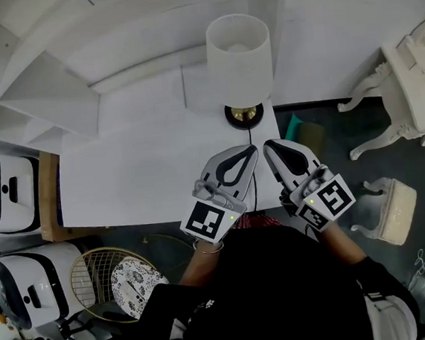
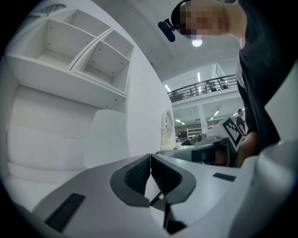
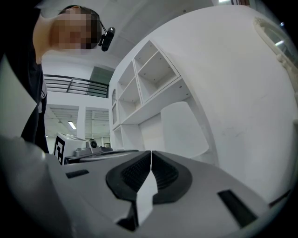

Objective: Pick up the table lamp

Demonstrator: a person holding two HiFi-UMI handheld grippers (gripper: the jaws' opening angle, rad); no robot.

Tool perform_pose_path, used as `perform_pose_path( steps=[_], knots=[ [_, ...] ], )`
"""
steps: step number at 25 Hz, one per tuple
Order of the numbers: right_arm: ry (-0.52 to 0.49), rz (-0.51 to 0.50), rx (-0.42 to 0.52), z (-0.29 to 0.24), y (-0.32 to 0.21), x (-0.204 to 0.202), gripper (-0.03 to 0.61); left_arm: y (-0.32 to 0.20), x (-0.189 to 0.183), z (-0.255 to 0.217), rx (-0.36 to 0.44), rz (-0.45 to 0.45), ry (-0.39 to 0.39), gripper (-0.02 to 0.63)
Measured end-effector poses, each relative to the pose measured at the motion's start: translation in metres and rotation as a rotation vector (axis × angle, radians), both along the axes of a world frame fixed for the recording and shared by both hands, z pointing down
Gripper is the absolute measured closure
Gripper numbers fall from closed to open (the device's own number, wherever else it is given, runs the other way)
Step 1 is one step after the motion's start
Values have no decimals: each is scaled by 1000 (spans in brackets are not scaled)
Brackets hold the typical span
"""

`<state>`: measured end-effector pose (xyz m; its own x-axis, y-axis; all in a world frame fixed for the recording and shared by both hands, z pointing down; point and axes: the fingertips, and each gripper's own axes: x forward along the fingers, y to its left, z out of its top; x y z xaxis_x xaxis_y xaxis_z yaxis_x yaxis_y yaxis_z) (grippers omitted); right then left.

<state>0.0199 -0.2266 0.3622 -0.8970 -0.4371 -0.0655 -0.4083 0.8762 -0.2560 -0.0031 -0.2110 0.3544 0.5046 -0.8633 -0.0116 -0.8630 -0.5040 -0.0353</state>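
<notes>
Standing near the far edge of a white table, against a white wall, the table lamp is seen from above in the head view: a white drum shade over a round base of black and brass. A thin black cord is seen running from the base toward the person across the tabletop. The left gripper and the right gripper are held side by side over the table's near part, angled toward each other, their tips close to the lamp base but apart from it. The cord passes between them. In the left gripper view the two dark ribbed pads are shown pressed together with nothing between them, and the lamp shade appears beyond the tips as a pale shape; the right gripper view shows the same of its own pads, fully closed and empty. White open shelving on the wall, barely made out from above, is shown clearly in the two gripper views. Only the head view shows the floor items: an ornate white chair at right and a wire basket at lower left.
</notes>
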Motion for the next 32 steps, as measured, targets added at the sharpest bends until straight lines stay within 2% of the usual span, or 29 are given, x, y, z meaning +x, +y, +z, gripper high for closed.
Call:
perform_pose_path(
  steps=[11,16,26,32],
  knots=[
    [2,15,10,-1,-2,5,561,0,2,0,1,4,-1,601],
    [-7,46,10,-3,-8,6,561,-4,0,-1,-10,30,32,601],
    [3,86,5,1,-17,6,561,-17,-1,2,-17,74,21,601],
    [48,76,7,11,-21,-5,561,-24,-4,6,-16,86,3,601]
  ],
)
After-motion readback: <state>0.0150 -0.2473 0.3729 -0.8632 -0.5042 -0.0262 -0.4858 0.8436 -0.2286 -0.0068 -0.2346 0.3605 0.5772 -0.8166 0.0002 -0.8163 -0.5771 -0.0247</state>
